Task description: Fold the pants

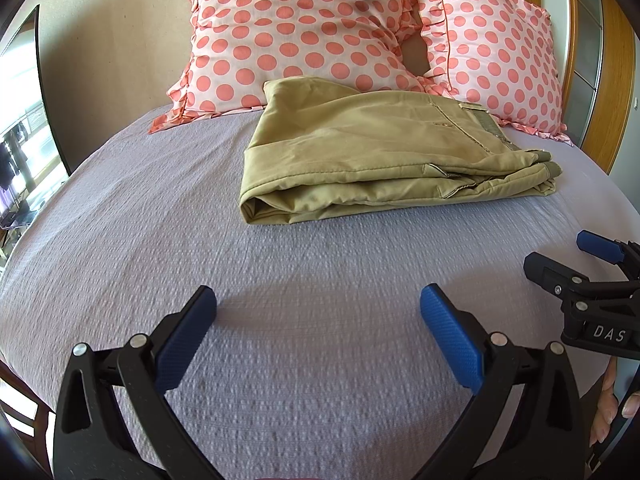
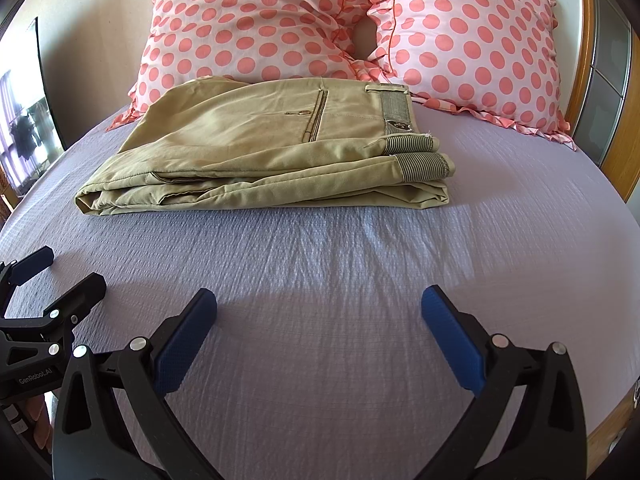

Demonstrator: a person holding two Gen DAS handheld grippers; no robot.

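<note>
khaki pants (image 2: pixel 264 148) lie folded on the bed (image 2: pixel 340 280) against two dotted pillows (image 2: pixel 256 20); left gripper (image 1: pixel 318 312) and right gripper (image 2: pixel 319 312) fingers wide, holding nothing

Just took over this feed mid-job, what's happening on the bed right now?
The khaki pants lie folded in a compact stack on the lilac bedspread, just before two polka-dot pillows. Neither gripper touches them: the left gripper and right gripper are both open and empty over bare bedspread, short of the pants. The fold looks finished.

Left gripper (image 1: pixel 318 312) jaws spread wide, right gripper (image 2: pixel 319 312) alongside, likewise spread
</note>
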